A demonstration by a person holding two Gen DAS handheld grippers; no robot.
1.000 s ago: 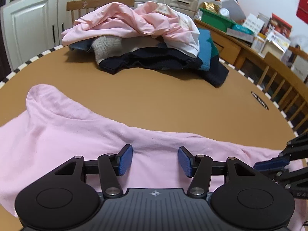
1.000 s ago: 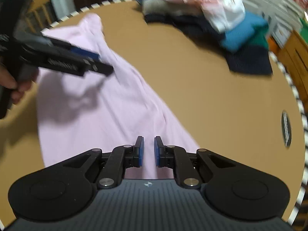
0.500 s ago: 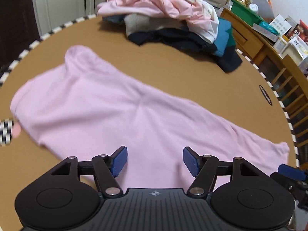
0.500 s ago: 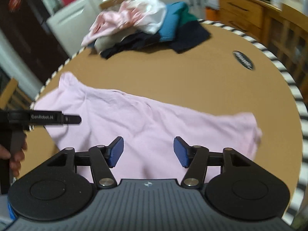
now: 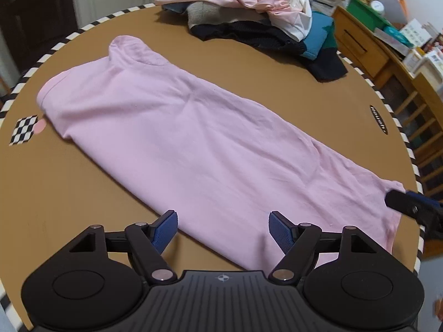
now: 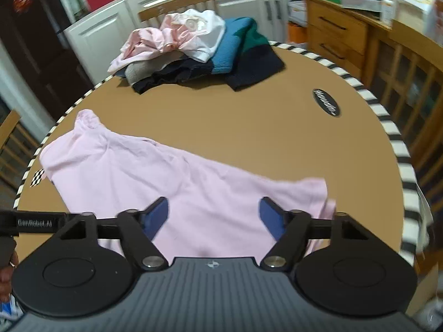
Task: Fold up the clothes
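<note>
A light pink garment [image 5: 207, 138] lies flat as a long band across the round brown table [image 5: 249, 63], collar end at the far left. My left gripper [image 5: 223, 221] hovers over its near edge with the jaws opening and nothing pinched between the blue pads. In the right wrist view the same garment [image 6: 166, 177] stretches under my right gripper [image 6: 213, 207], which is open and holds nothing. One finger of the right gripper [image 5: 407, 202] shows by the garment's right end. The left gripper's arm [image 6: 33, 222] enters from the left edge.
A pile of unfolded clothes [image 5: 249, 8] in pink, white, grey, blue and dark colours sits at the table's far side. A checkered marker [image 5: 23, 130] and a black oval label [image 5: 378, 123] lie on the table. Wooden chairs [image 6: 177, 2] and a cabinet [image 6: 337, 36] surround it.
Both grippers have lifted and drawn back from the pink garment. The right gripper went from nearly shut to open, the left one widened. The garment now lies flat and released.
</note>
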